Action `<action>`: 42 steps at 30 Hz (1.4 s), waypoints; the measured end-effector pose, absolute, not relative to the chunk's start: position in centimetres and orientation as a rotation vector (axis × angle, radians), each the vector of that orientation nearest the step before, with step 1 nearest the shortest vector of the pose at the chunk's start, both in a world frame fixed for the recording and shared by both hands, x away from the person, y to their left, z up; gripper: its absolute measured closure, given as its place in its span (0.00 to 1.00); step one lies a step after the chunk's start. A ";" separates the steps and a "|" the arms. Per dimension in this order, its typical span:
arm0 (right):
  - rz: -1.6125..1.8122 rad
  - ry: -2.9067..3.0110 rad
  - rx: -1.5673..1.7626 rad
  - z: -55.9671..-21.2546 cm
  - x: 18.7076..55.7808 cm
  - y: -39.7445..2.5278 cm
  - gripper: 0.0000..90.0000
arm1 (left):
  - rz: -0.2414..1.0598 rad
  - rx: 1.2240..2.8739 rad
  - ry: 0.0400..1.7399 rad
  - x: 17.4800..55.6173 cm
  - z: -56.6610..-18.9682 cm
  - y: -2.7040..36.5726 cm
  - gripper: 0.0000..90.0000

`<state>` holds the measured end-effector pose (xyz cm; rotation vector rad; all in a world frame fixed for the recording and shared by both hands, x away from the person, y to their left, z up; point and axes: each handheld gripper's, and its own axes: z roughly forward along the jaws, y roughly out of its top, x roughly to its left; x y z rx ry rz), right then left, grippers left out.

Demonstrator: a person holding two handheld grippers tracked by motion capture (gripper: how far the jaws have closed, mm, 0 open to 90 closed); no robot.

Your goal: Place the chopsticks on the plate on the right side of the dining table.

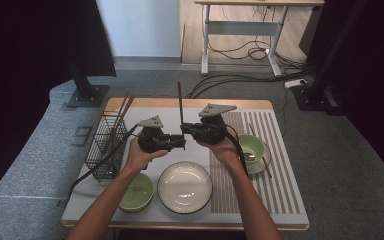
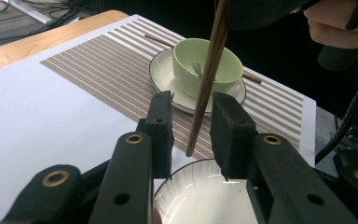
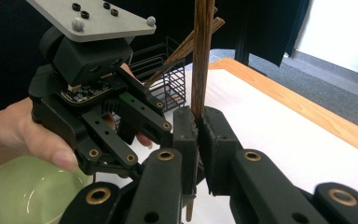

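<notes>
Right gripper [image 3: 198, 122] clamped on a brown chopstick [image 3: 200, 56], held upright so the shaft rises well above the pads and a short tip hangs below; probably gripped low to leave a free length for a handover. Left gripper [image 2: 192, 122] with jaws apart, straddling the lower end of the same chopstick [image 2: 206, 84] without yet touching it, seemingly lined up to take or steady the stick. Seen from above, both grippers raised over the middle of the table [image 1: 190, 104], right gripper [image 1: 186, 128] and left gripper [image 1: 182, 142] nose to nose, chopstick [image 1: 180, 102] standing vertical between them. Both forearms reaching in from the near edge, angled inward, wrists bent so the tools point at each other, hands wrapped round the bodies. Below them a white bowl [image 1: 185, 186], beside it a green bowl [image 1: 136, 192] near the left forearm. Farther right, on the striped mat [image 1: 270, 135], a green cup [image 1: 251, 146] on its saucer with another chopstick [image 1: 263, 159] lying by it. At far left a black wire basket [image 1: 105, 146] with more chopsticks leaning out, likely the source of the held one
</notes>
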<state>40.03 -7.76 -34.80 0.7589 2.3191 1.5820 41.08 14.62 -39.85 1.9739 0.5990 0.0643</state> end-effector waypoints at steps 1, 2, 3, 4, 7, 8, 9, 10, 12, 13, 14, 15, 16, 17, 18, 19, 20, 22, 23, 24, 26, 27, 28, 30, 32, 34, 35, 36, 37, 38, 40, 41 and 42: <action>1.581 2.320 0.760 -34.8 40.0 -7.8 0.94 | 0.065 1.976 0.596 41.1 -39.8 14.5 0.78; 1.583 2.321 0.760 -34.8 40.0 -7.8 0.94 | 0.064 1.980 0.593 41.1 -39.9 14.4 0.79; 1.584 2.322 0.760 -34.8 40.0 -7.8 0.94 | 0.064 1.984 0.592 41.1 -39.9 14.3 0.79; 1.590 2.321 0.760 -34.8 40.0 -7.8 0.94 | 0.063 1.986 0.592 41.1 -39.9 14.2 0.81; 1.597 2.316 0.763 -34.8 40.0 -7.9 0.94 | 0.059 1.996 0.590 41.1 -40.0 14.2 0.86; 1.597 2.315 0.764 -34.8 40.0 -8.0 0.94 | 0.059 1.998 0.590 41.1 -40.0 14.2 0.87; 1.596 2.315 0.766 -34.8 40.0 -8.0 0.94 | 0.057 1.997 0.590 41.0 -40.0 14.2 0.89; 1.599 2.315 0.767 -34.9 40.1 -8.1 0.94 | 0.055 1.997 0.588 41.0 -39.9 14.2 0.90; 1.599 2.314 0.771 -35.0 40.1 -8.2 0.94 | 0.054 1.999 0.587 40.9 -39.9 14.2 0.93; 1.600 2.312 0.771 -35.0 40.1 -8.2 0.94 | 0.055 2.001 0.586 40.9 -39.9 14.2 0.93; 1.604 2.312 0.773 -35.0 40.1 -8.3 0.94 | 0.051 2.004 0.584 40.9 -39.9 14.2 0.94; 1.605 2.315 0.774 -35.0 40.1 -8.3 0.93 | 0.050 2.007 0.583 40.9 -39.9 14.2 0.94; 1.602 2.314 0.777 -35.0 40.1 -8.4 0.93 | 0.050 2.009 0.581 40.8 -39.9 14.2 0.95; 1.603 2.313 0.777 -35.0 40.1 -8.3 0.93 | 0.049 2.012 0.580 40.8 -39.8 14.2 0.95; 1.603 2.313 0.775 -35.1 40.1 -8.4 0.93 | 0.049 2.013 0.580 40.7 -39.8 14.2 0.95; 1.603 2.312 0.774 -35.1 40.1 -8.4 0.92 | 0.053 2.016 0.581 40.7 -39.8 14.3 0.96; 1.602 2.313 0.774 -35.1 40.1 -8.4 0.92 | 0.057 2.021 0.581 40.6 -39.8 14.3 0.96; 1.601 2.308 0.778 -35.2 40.2 -8.5 0.91 | 0.056 2.027 0.589 40.6 -39.7 14.3 0.96; 1.596 2.307 0.779 -35.3 40.2 -8.5 0.91 | 0.056 2.029 0.593 40.6 -39.7 14.3 0.96; 1.595 2.305 0.783 -35.3 40.2 -8.5 0.91 | 0.055 2.029 0.595 40.6 -39.7 14.3 0.96; 1.594 2.298 0.782 -35.3 40.2 -8.5 0.90 | 0.046 2.024 0.596 40.6 -39.6 14.4 0.96; 1.591 2.297 0.782 -35.2 40.1 -8.5 0.89 | 0.043 2.024 0.597 40.6 -39.6 14.4 0.96; 1.592 2.295 0.779 -35.2 40.1 -8.4 0.89 | 0.042 2.025 0.598 40.6 -39.5 14.4 0.96; 1.586 2.295 0.778 -35.2 40.1 -8.4 0.88 | 0.052 2.037 0.603 40.6 -39.4 14.5 0.96; 1.576 2.297 0.784 -35.2 40.1 -8.4 0.86 | 0.056 2.047 0.602 40.5 -39.5 14.5 0.97; 1.572 2.297 0.784 -35.3 40.2 -8.4 0.84 | 0.061 2.059 0.600 40.5 -39.5 14.5 0.97; 1.571 2.297 0.784 -35.3 40.2 -8.4 0.83 | 0.060 2.064 0.600 40.4 -39.5 14.5 0.97; 1.570 2.297 0.784 -35.3 40.2 -8.4 0.82 | 0.060 2.068 0.599 40.4 -39.5 14.5 0.97; 1.569 2.298 0.784 -35.3 40.2 -8.4 0.82 | 0.064 2.074 0.599 40.4 -39.5 14.5 0.97; 1.565 2.293 0.783 -35.3 40.2 -8.3 0.81 | 0.064 2.078 0.599 40.3 -39.6 14.5 0.97; 1.563 2.293 0.782 -35.2 40.2 -8.3 0.80 | 0.061 2.085 0.597 40.3 -39.6 14.4 0.97; 1.564 2.292 0.782 -35.2 40.2 -8.3 0.80 | 0.064 2.090 0.596 40.3 -39.6 14.4 0.97; 1.564 2.288 0.783 -35.1 40.2 -8.3 0.80 | 0.063 2.095 0.595 40.3 -39.7 14.4 0.97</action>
